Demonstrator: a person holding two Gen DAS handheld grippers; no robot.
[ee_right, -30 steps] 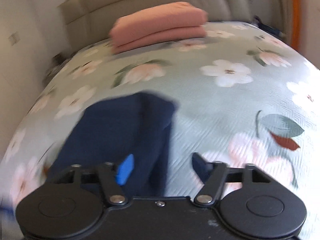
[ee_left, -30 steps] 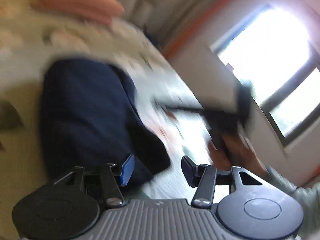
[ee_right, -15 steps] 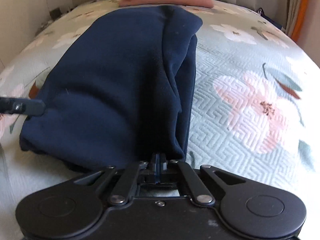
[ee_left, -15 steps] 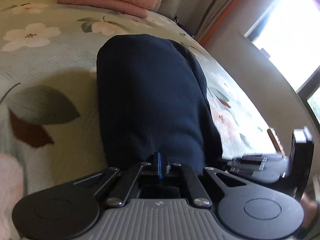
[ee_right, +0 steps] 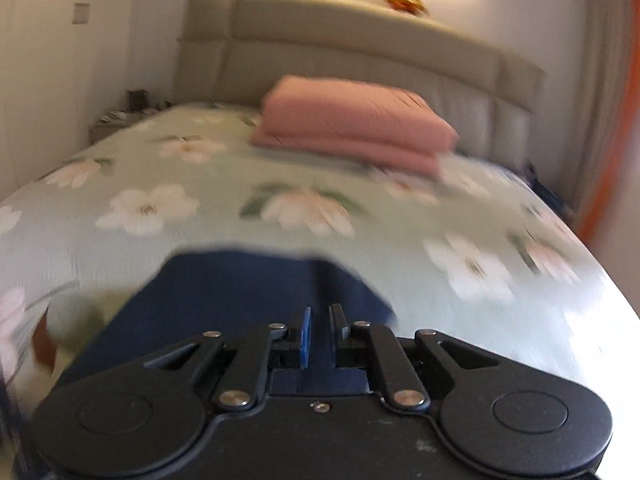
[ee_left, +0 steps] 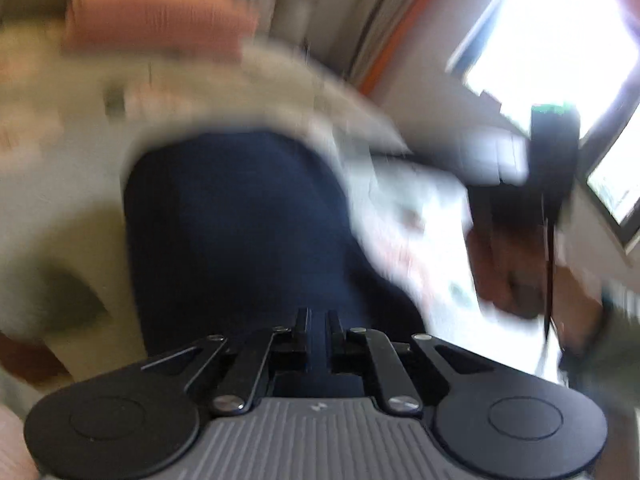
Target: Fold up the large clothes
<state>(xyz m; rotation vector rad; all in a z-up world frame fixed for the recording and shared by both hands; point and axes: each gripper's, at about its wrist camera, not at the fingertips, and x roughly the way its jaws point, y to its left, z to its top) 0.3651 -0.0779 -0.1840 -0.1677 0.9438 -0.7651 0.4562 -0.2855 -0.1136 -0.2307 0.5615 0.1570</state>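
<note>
At the 6 o'clock edge of the left wrist view, the left gripper [ee_left: 318, 314] shows its two fingers nearly together and just beginning to part, with cloth of the navy garment [ee_left: 240, 220] filling the narrow slot between them. The garment runs from the fingers toward 12 o'clock across the flowered bed [ee_left: 48, 168]; the view is heavily blurred.

Toward 3 o'clock a hand [ee_left: 516, 272] holds the other tool in front of a bright window [ee_left: 560, 32].

In the right wrist view, the right gripper [ee_right: 322, 310] is in the same state: fingers close, easing apart, navy cloth in the slot between the blue pad [ee_right: 305, 336] and its partner. The garment occupies the 6 to 8 o'clock part of the bedspread, its far edge a rounded fold.

A folded pink stack [ee_right: 352, 120] lies on the bed at 12 o'clock, well apart from the garment and near the padded headboard [ee_right: 360, 48]. No container is visible; the bed alone carries both textiles.
</note>
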